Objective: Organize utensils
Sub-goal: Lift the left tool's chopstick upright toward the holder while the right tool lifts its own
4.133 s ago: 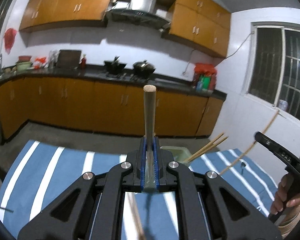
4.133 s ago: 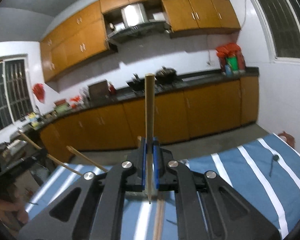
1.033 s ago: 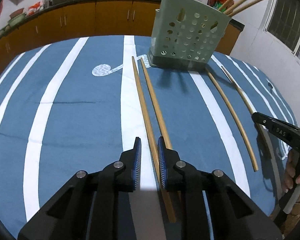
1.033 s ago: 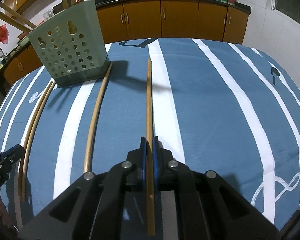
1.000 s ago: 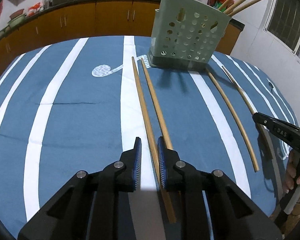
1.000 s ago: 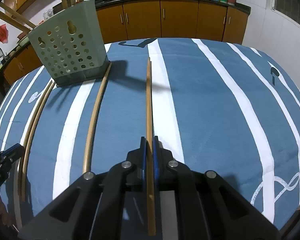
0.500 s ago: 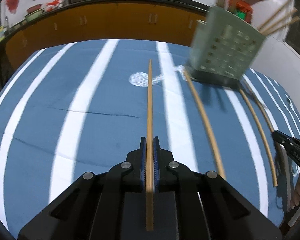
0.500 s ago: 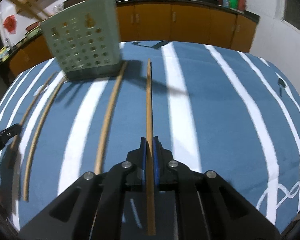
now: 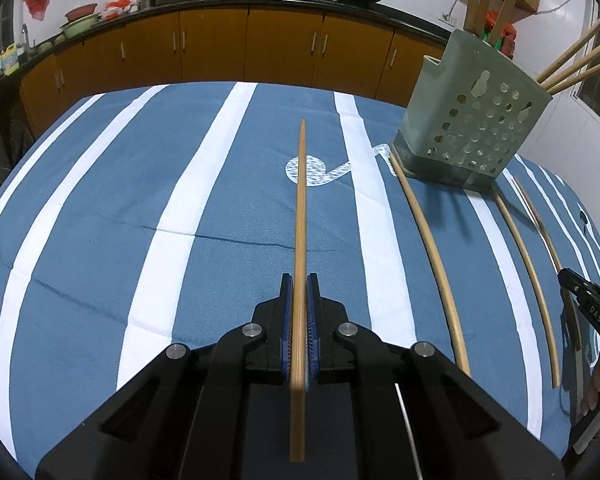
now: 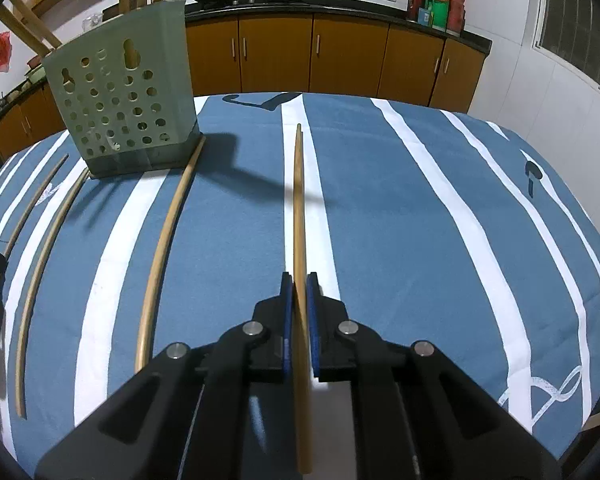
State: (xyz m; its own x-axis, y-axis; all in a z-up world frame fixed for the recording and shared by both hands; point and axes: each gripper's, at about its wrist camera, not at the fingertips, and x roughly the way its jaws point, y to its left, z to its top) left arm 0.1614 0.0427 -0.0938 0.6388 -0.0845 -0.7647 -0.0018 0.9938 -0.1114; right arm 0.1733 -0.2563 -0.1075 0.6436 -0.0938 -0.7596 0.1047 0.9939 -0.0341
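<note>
Wooden chopsticks (image 9: 300, 216) flat beside green holder (image 9: 472, 120)

4 chopsticks lie outside the 1 green holder (image 9: 472, 120): 1 held chopstick (image 9: 300, 220) clamped in the left gripper (image 9: 299, 280), 1 gripped chopstick (image 10: 298, 208) clamped in the right gripper (image 10: 299, 278), and 2 loose chopsticks (image 9: 428, 260) on the cloth between the 2 tools. Ahead of the left gripper and to its right, 6 standing chopsticks (image 9: 572, 54) rise from the holder, 3 upright and 3 leaning.

The left tool (image 9: 299, 294) has now clamped a chopstick (image 9: 300, 216).
</note>
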